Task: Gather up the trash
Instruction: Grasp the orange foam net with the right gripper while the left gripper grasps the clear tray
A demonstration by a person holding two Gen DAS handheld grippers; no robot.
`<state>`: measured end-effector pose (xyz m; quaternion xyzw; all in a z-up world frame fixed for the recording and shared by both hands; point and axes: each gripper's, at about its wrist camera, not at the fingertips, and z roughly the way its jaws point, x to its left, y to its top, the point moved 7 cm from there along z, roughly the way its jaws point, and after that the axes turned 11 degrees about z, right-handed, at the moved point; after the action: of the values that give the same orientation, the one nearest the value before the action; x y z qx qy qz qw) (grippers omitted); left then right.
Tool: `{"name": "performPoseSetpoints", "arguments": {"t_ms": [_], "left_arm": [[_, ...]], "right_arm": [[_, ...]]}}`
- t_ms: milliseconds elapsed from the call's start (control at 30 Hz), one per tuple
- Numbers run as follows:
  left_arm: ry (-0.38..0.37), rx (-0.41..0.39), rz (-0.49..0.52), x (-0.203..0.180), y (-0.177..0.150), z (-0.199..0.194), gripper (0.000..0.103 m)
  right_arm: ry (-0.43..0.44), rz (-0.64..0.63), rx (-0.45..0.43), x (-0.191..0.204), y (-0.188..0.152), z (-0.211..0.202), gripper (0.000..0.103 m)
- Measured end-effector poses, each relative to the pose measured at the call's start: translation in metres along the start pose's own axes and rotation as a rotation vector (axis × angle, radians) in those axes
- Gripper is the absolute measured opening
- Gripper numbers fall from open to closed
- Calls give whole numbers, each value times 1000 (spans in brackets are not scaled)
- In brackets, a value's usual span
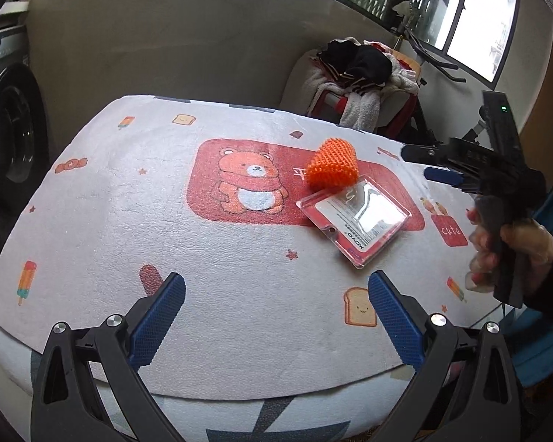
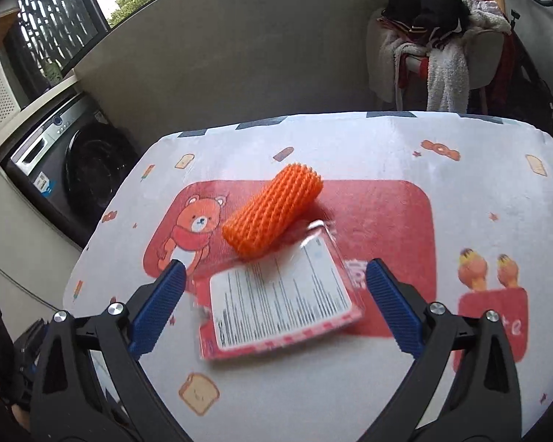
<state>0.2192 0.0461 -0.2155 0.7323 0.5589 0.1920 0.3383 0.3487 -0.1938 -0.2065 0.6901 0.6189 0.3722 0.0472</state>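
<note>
Left tongs (image 1: 276, 320): blue pads spread wide apart, nothing between them, low over the near edge of the tabletop (image 1: 103, 199).
Right tongs (image 2: 274, 307): pads spread apart, empty, hovering just over the plastic package (image 2: 280, 300).
Plastic package: flat on the red bear print of the tabletop cloth, printed label up.
Orange foam net (image 2: 272, 215): a tube lying on its side, touching the package's far edge.
Background: washing machine (image 2: 77, 173), chair heaped with clothes (image 1: 361, 73).
</note>
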Motion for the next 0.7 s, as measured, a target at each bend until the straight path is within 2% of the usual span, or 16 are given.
{"name": "performPoseSetpoints", "arguments": {"t_ms": [100, 167, 233, 333, 367, 400, 500, 567, 633, 700], "left_arm": [[1, -1, -29, 10, 2, 7, 97], [-4, 7, -45, 15, 3, 14, 90], [-9, 16, -64, 18, 3, 22, 88], [-33, 35, -98, 19, 3, 34, 84], [-40, 42, -104, 18, 2, 37, 83], [-47, 47, -109, 16, 3, 40, 82], [-68, 52, -109, 9, 5, 47, 81], [-76, 58, -102, 5, 7, 51, 80], [-88, 67, -104, 0, 9, 57, 79], [-103, 77, -109, -5, 10, 62, 77]], "right_arm": [[-31, 54, 18, 0, 18, 40, 93], [-53, 93, 25, -2, 26, 63, 93], [-60, 129, 30, -2, 30, 80, 91], [-103, 141, 85, -3, 25, 103, 88], [-87, 137, 93, 0, 24, 106, 69], [-51, 127, 99, 4, 23, 106, 45], [9, 74, 41, 14, 25, 86, 29], [21, 29, -6, 15, 26, 65, 28], [-1, -30, -47, 10, 27, 43, 27], [-72, -105, -80, -2, 26, 25, 26]]}}
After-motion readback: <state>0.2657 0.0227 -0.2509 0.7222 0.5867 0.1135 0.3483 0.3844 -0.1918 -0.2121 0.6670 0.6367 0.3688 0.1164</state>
